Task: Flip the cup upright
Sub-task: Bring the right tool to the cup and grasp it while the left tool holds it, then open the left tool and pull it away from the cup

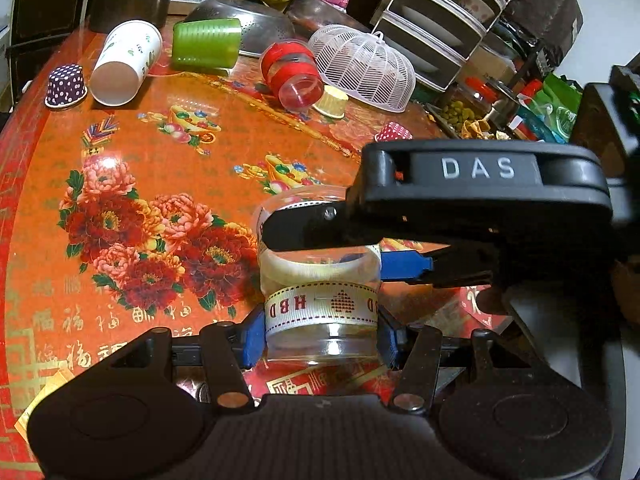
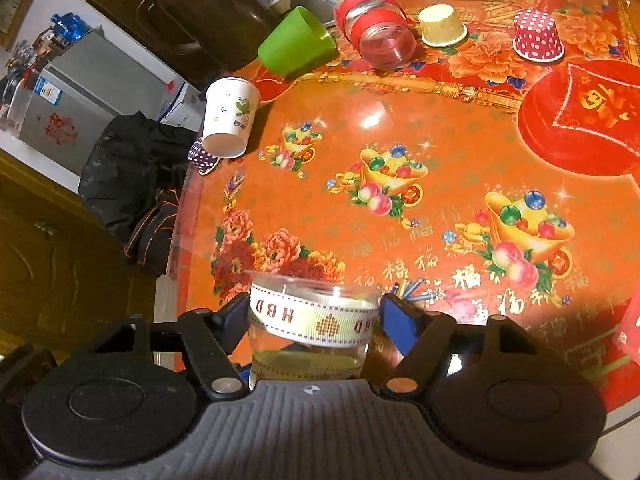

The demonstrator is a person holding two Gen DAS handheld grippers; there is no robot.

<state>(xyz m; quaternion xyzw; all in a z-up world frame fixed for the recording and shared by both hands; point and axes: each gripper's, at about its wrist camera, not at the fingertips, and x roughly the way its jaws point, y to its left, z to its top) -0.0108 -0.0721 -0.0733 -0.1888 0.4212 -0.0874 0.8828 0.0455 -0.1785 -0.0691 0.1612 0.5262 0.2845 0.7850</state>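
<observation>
A clear plastic cup (image 1: 320,280) with a cream "HBD" ribbon band stands between the blue-padded fingers of my left gripper (image 1: 320,336), which is shut on its lower part. My right gripper (image 1: 344,248) comes in from the right in the left wrist view, its fingers around the cup's upper part. In the right wrist view the same cup (image 2: 312,320) sits between the right gripper's fingers (image 2: 314,320), which touch its sides. The cup rests on or just above the orange flowered tablecloth (image 1: 160,168).
Lying on their sides at the back: a white paper cup (image 1: 124,62), a green cup (image 1: 206,44), a red-banded clear jar (image 1: 294,74). Small paper cups (image 1: 66,86) stand upside down. A white mesh food cover (image 1: 360,66), metal colander (image 1: 256,28) and dish rack (image 1: 440,20) sit beyond. The table edge (image 2: 180,208) is left.
</observation>
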